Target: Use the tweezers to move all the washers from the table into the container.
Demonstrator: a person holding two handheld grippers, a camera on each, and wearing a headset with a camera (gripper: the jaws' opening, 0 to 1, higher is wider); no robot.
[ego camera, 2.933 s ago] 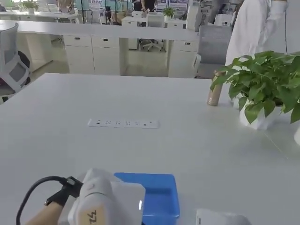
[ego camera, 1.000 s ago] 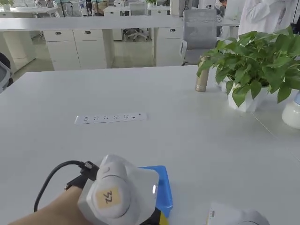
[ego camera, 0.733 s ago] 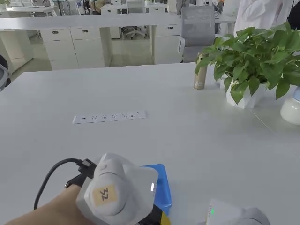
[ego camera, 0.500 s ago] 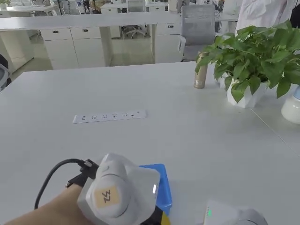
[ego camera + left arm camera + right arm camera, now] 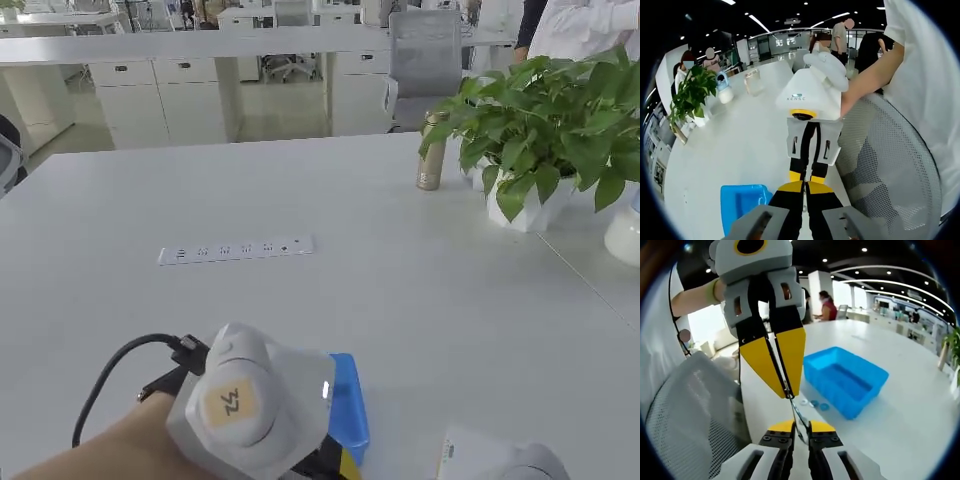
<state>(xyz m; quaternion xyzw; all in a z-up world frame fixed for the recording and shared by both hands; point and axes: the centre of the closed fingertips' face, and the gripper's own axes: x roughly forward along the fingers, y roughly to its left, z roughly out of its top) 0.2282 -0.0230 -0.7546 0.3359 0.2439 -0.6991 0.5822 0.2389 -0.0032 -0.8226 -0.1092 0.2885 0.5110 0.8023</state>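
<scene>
Fingertips [image 5: 793, 380] of left gripper [image 5: 787, 394] on tweezers [image 5: 795, 413]

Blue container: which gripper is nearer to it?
Left. The left gripper overlaps the blue container's left side in the head view; the right gripper sits off to its right, bare table between.

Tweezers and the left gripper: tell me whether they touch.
Touching. The right gripper view shows the left gripper pinching the tweezers between its yellow jaws.

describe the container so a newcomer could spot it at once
On the big white table, look toward the near edge. The container is an open rectangular tray there, the only bright blue thing, with small washers lying on the table beside it.
</scene>
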